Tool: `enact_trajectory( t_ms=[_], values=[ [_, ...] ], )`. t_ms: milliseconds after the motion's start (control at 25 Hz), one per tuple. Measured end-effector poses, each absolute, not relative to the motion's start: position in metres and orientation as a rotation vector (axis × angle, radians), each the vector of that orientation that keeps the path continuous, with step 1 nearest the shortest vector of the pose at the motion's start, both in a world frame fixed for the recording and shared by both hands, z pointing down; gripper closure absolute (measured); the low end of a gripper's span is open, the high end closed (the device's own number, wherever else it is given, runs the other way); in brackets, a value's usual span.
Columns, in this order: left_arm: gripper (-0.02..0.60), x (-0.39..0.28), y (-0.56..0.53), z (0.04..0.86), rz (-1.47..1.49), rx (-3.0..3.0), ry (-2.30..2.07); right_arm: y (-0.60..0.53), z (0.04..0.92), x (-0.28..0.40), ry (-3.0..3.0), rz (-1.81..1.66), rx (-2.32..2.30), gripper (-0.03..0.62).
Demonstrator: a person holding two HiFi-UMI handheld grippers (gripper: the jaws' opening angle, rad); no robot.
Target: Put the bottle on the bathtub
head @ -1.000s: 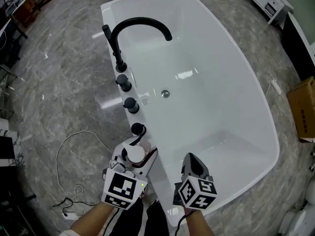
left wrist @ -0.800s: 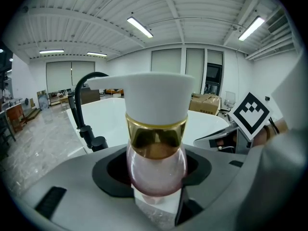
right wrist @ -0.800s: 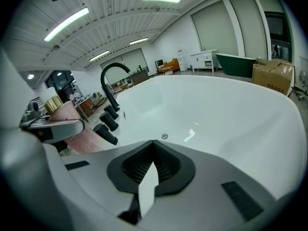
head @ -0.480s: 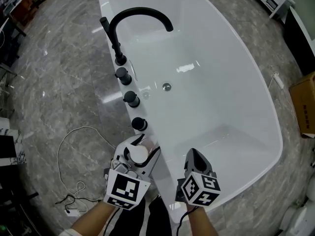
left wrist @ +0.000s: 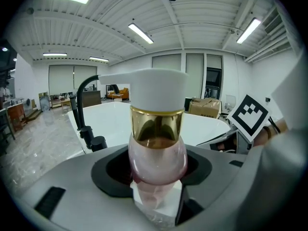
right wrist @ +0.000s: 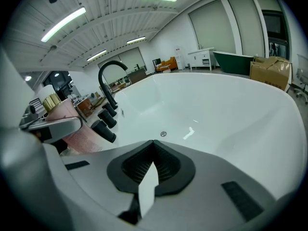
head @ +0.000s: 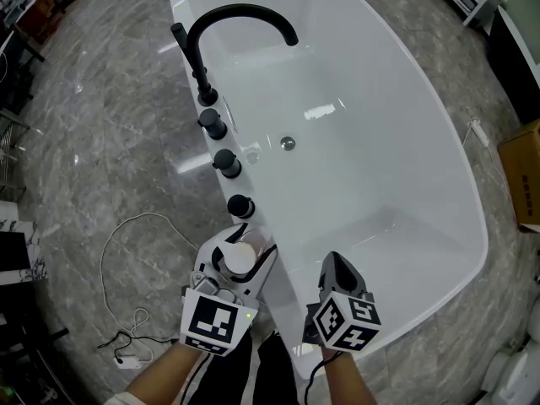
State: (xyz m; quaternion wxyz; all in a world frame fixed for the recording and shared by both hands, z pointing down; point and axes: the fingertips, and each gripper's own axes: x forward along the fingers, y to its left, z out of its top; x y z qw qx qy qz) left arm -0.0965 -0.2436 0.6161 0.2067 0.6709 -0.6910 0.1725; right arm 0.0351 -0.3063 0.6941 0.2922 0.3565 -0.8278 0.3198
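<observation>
Gripped bottle (left wrist: 156, 143) at the bathtub (head: 380, 125)'s near-left rim
The fingers of my left gripper (head: 240, 247) clamp the pink bottle, just nearer than the last black knob (head: 240, 206); its base is hidden, so rim contact is unclear. The right gripper (right wrist: 153, 146) has its fingers closed, empty.

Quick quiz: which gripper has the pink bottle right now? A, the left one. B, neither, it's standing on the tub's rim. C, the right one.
A: the left gripper is closed on the bottle, while the right gripper has its jaws together with nothing between them.
</observation>
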Motion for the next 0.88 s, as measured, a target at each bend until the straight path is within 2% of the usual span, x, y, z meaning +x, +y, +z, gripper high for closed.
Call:
enact_trajectory(
  t_ms=[400,880],
  values=[
    [0.344,-0.097,-0.245,0.616,0.423,1.874,-1.957,-0.303,0.691,0.044,-2.2,0.85,0.964,0.568],
    [0.29,-0.098,-0.241,0.603,0.366,1.85,-2.007,-0.295,0.682,0.058,-2.186,0.822,0.966,0.568]
  ],
)
